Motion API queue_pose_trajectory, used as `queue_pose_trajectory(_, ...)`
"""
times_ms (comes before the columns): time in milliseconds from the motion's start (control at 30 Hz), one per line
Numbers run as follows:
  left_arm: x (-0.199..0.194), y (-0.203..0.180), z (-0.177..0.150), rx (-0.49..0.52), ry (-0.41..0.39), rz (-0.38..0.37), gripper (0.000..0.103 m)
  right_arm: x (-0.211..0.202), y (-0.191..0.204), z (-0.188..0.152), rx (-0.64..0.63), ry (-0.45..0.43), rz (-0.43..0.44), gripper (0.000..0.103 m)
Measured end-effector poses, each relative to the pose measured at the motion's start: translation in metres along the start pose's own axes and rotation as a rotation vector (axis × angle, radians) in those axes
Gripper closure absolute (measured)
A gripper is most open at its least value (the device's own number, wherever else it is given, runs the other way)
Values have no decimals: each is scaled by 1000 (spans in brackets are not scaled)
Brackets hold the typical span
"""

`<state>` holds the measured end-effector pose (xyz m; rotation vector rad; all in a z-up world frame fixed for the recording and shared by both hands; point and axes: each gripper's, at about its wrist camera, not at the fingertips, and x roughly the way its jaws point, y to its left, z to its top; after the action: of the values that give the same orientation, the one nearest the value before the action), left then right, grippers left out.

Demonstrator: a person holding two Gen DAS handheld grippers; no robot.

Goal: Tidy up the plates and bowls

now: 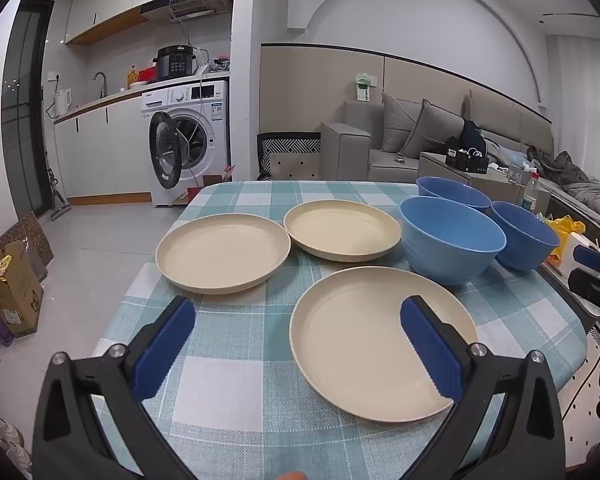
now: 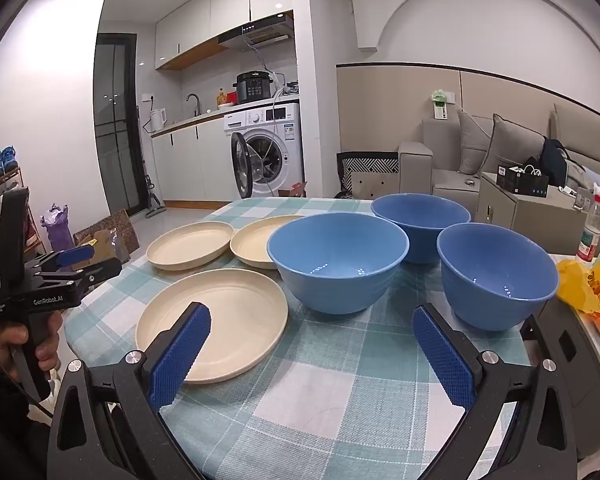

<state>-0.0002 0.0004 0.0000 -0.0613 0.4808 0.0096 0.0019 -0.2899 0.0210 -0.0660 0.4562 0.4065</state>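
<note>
Cream plates (image 1: 382, 340) and blue bowls (image 2: 337, 261) sit separate on the checked tablecloth (image 1: 228, 364); left gripper (image 1: 296, 350) and right gripper (image 2: 311, 356) both gape wide, holding nothing; best to pinch a near rim squarely, then stack like on like.
</note>
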Motion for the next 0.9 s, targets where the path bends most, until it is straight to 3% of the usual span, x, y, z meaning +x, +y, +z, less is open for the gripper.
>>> queue_pose_trajectory(900,-2,1,2,17,-19,13,0,-2,-2,1,10,-14,-1,0)
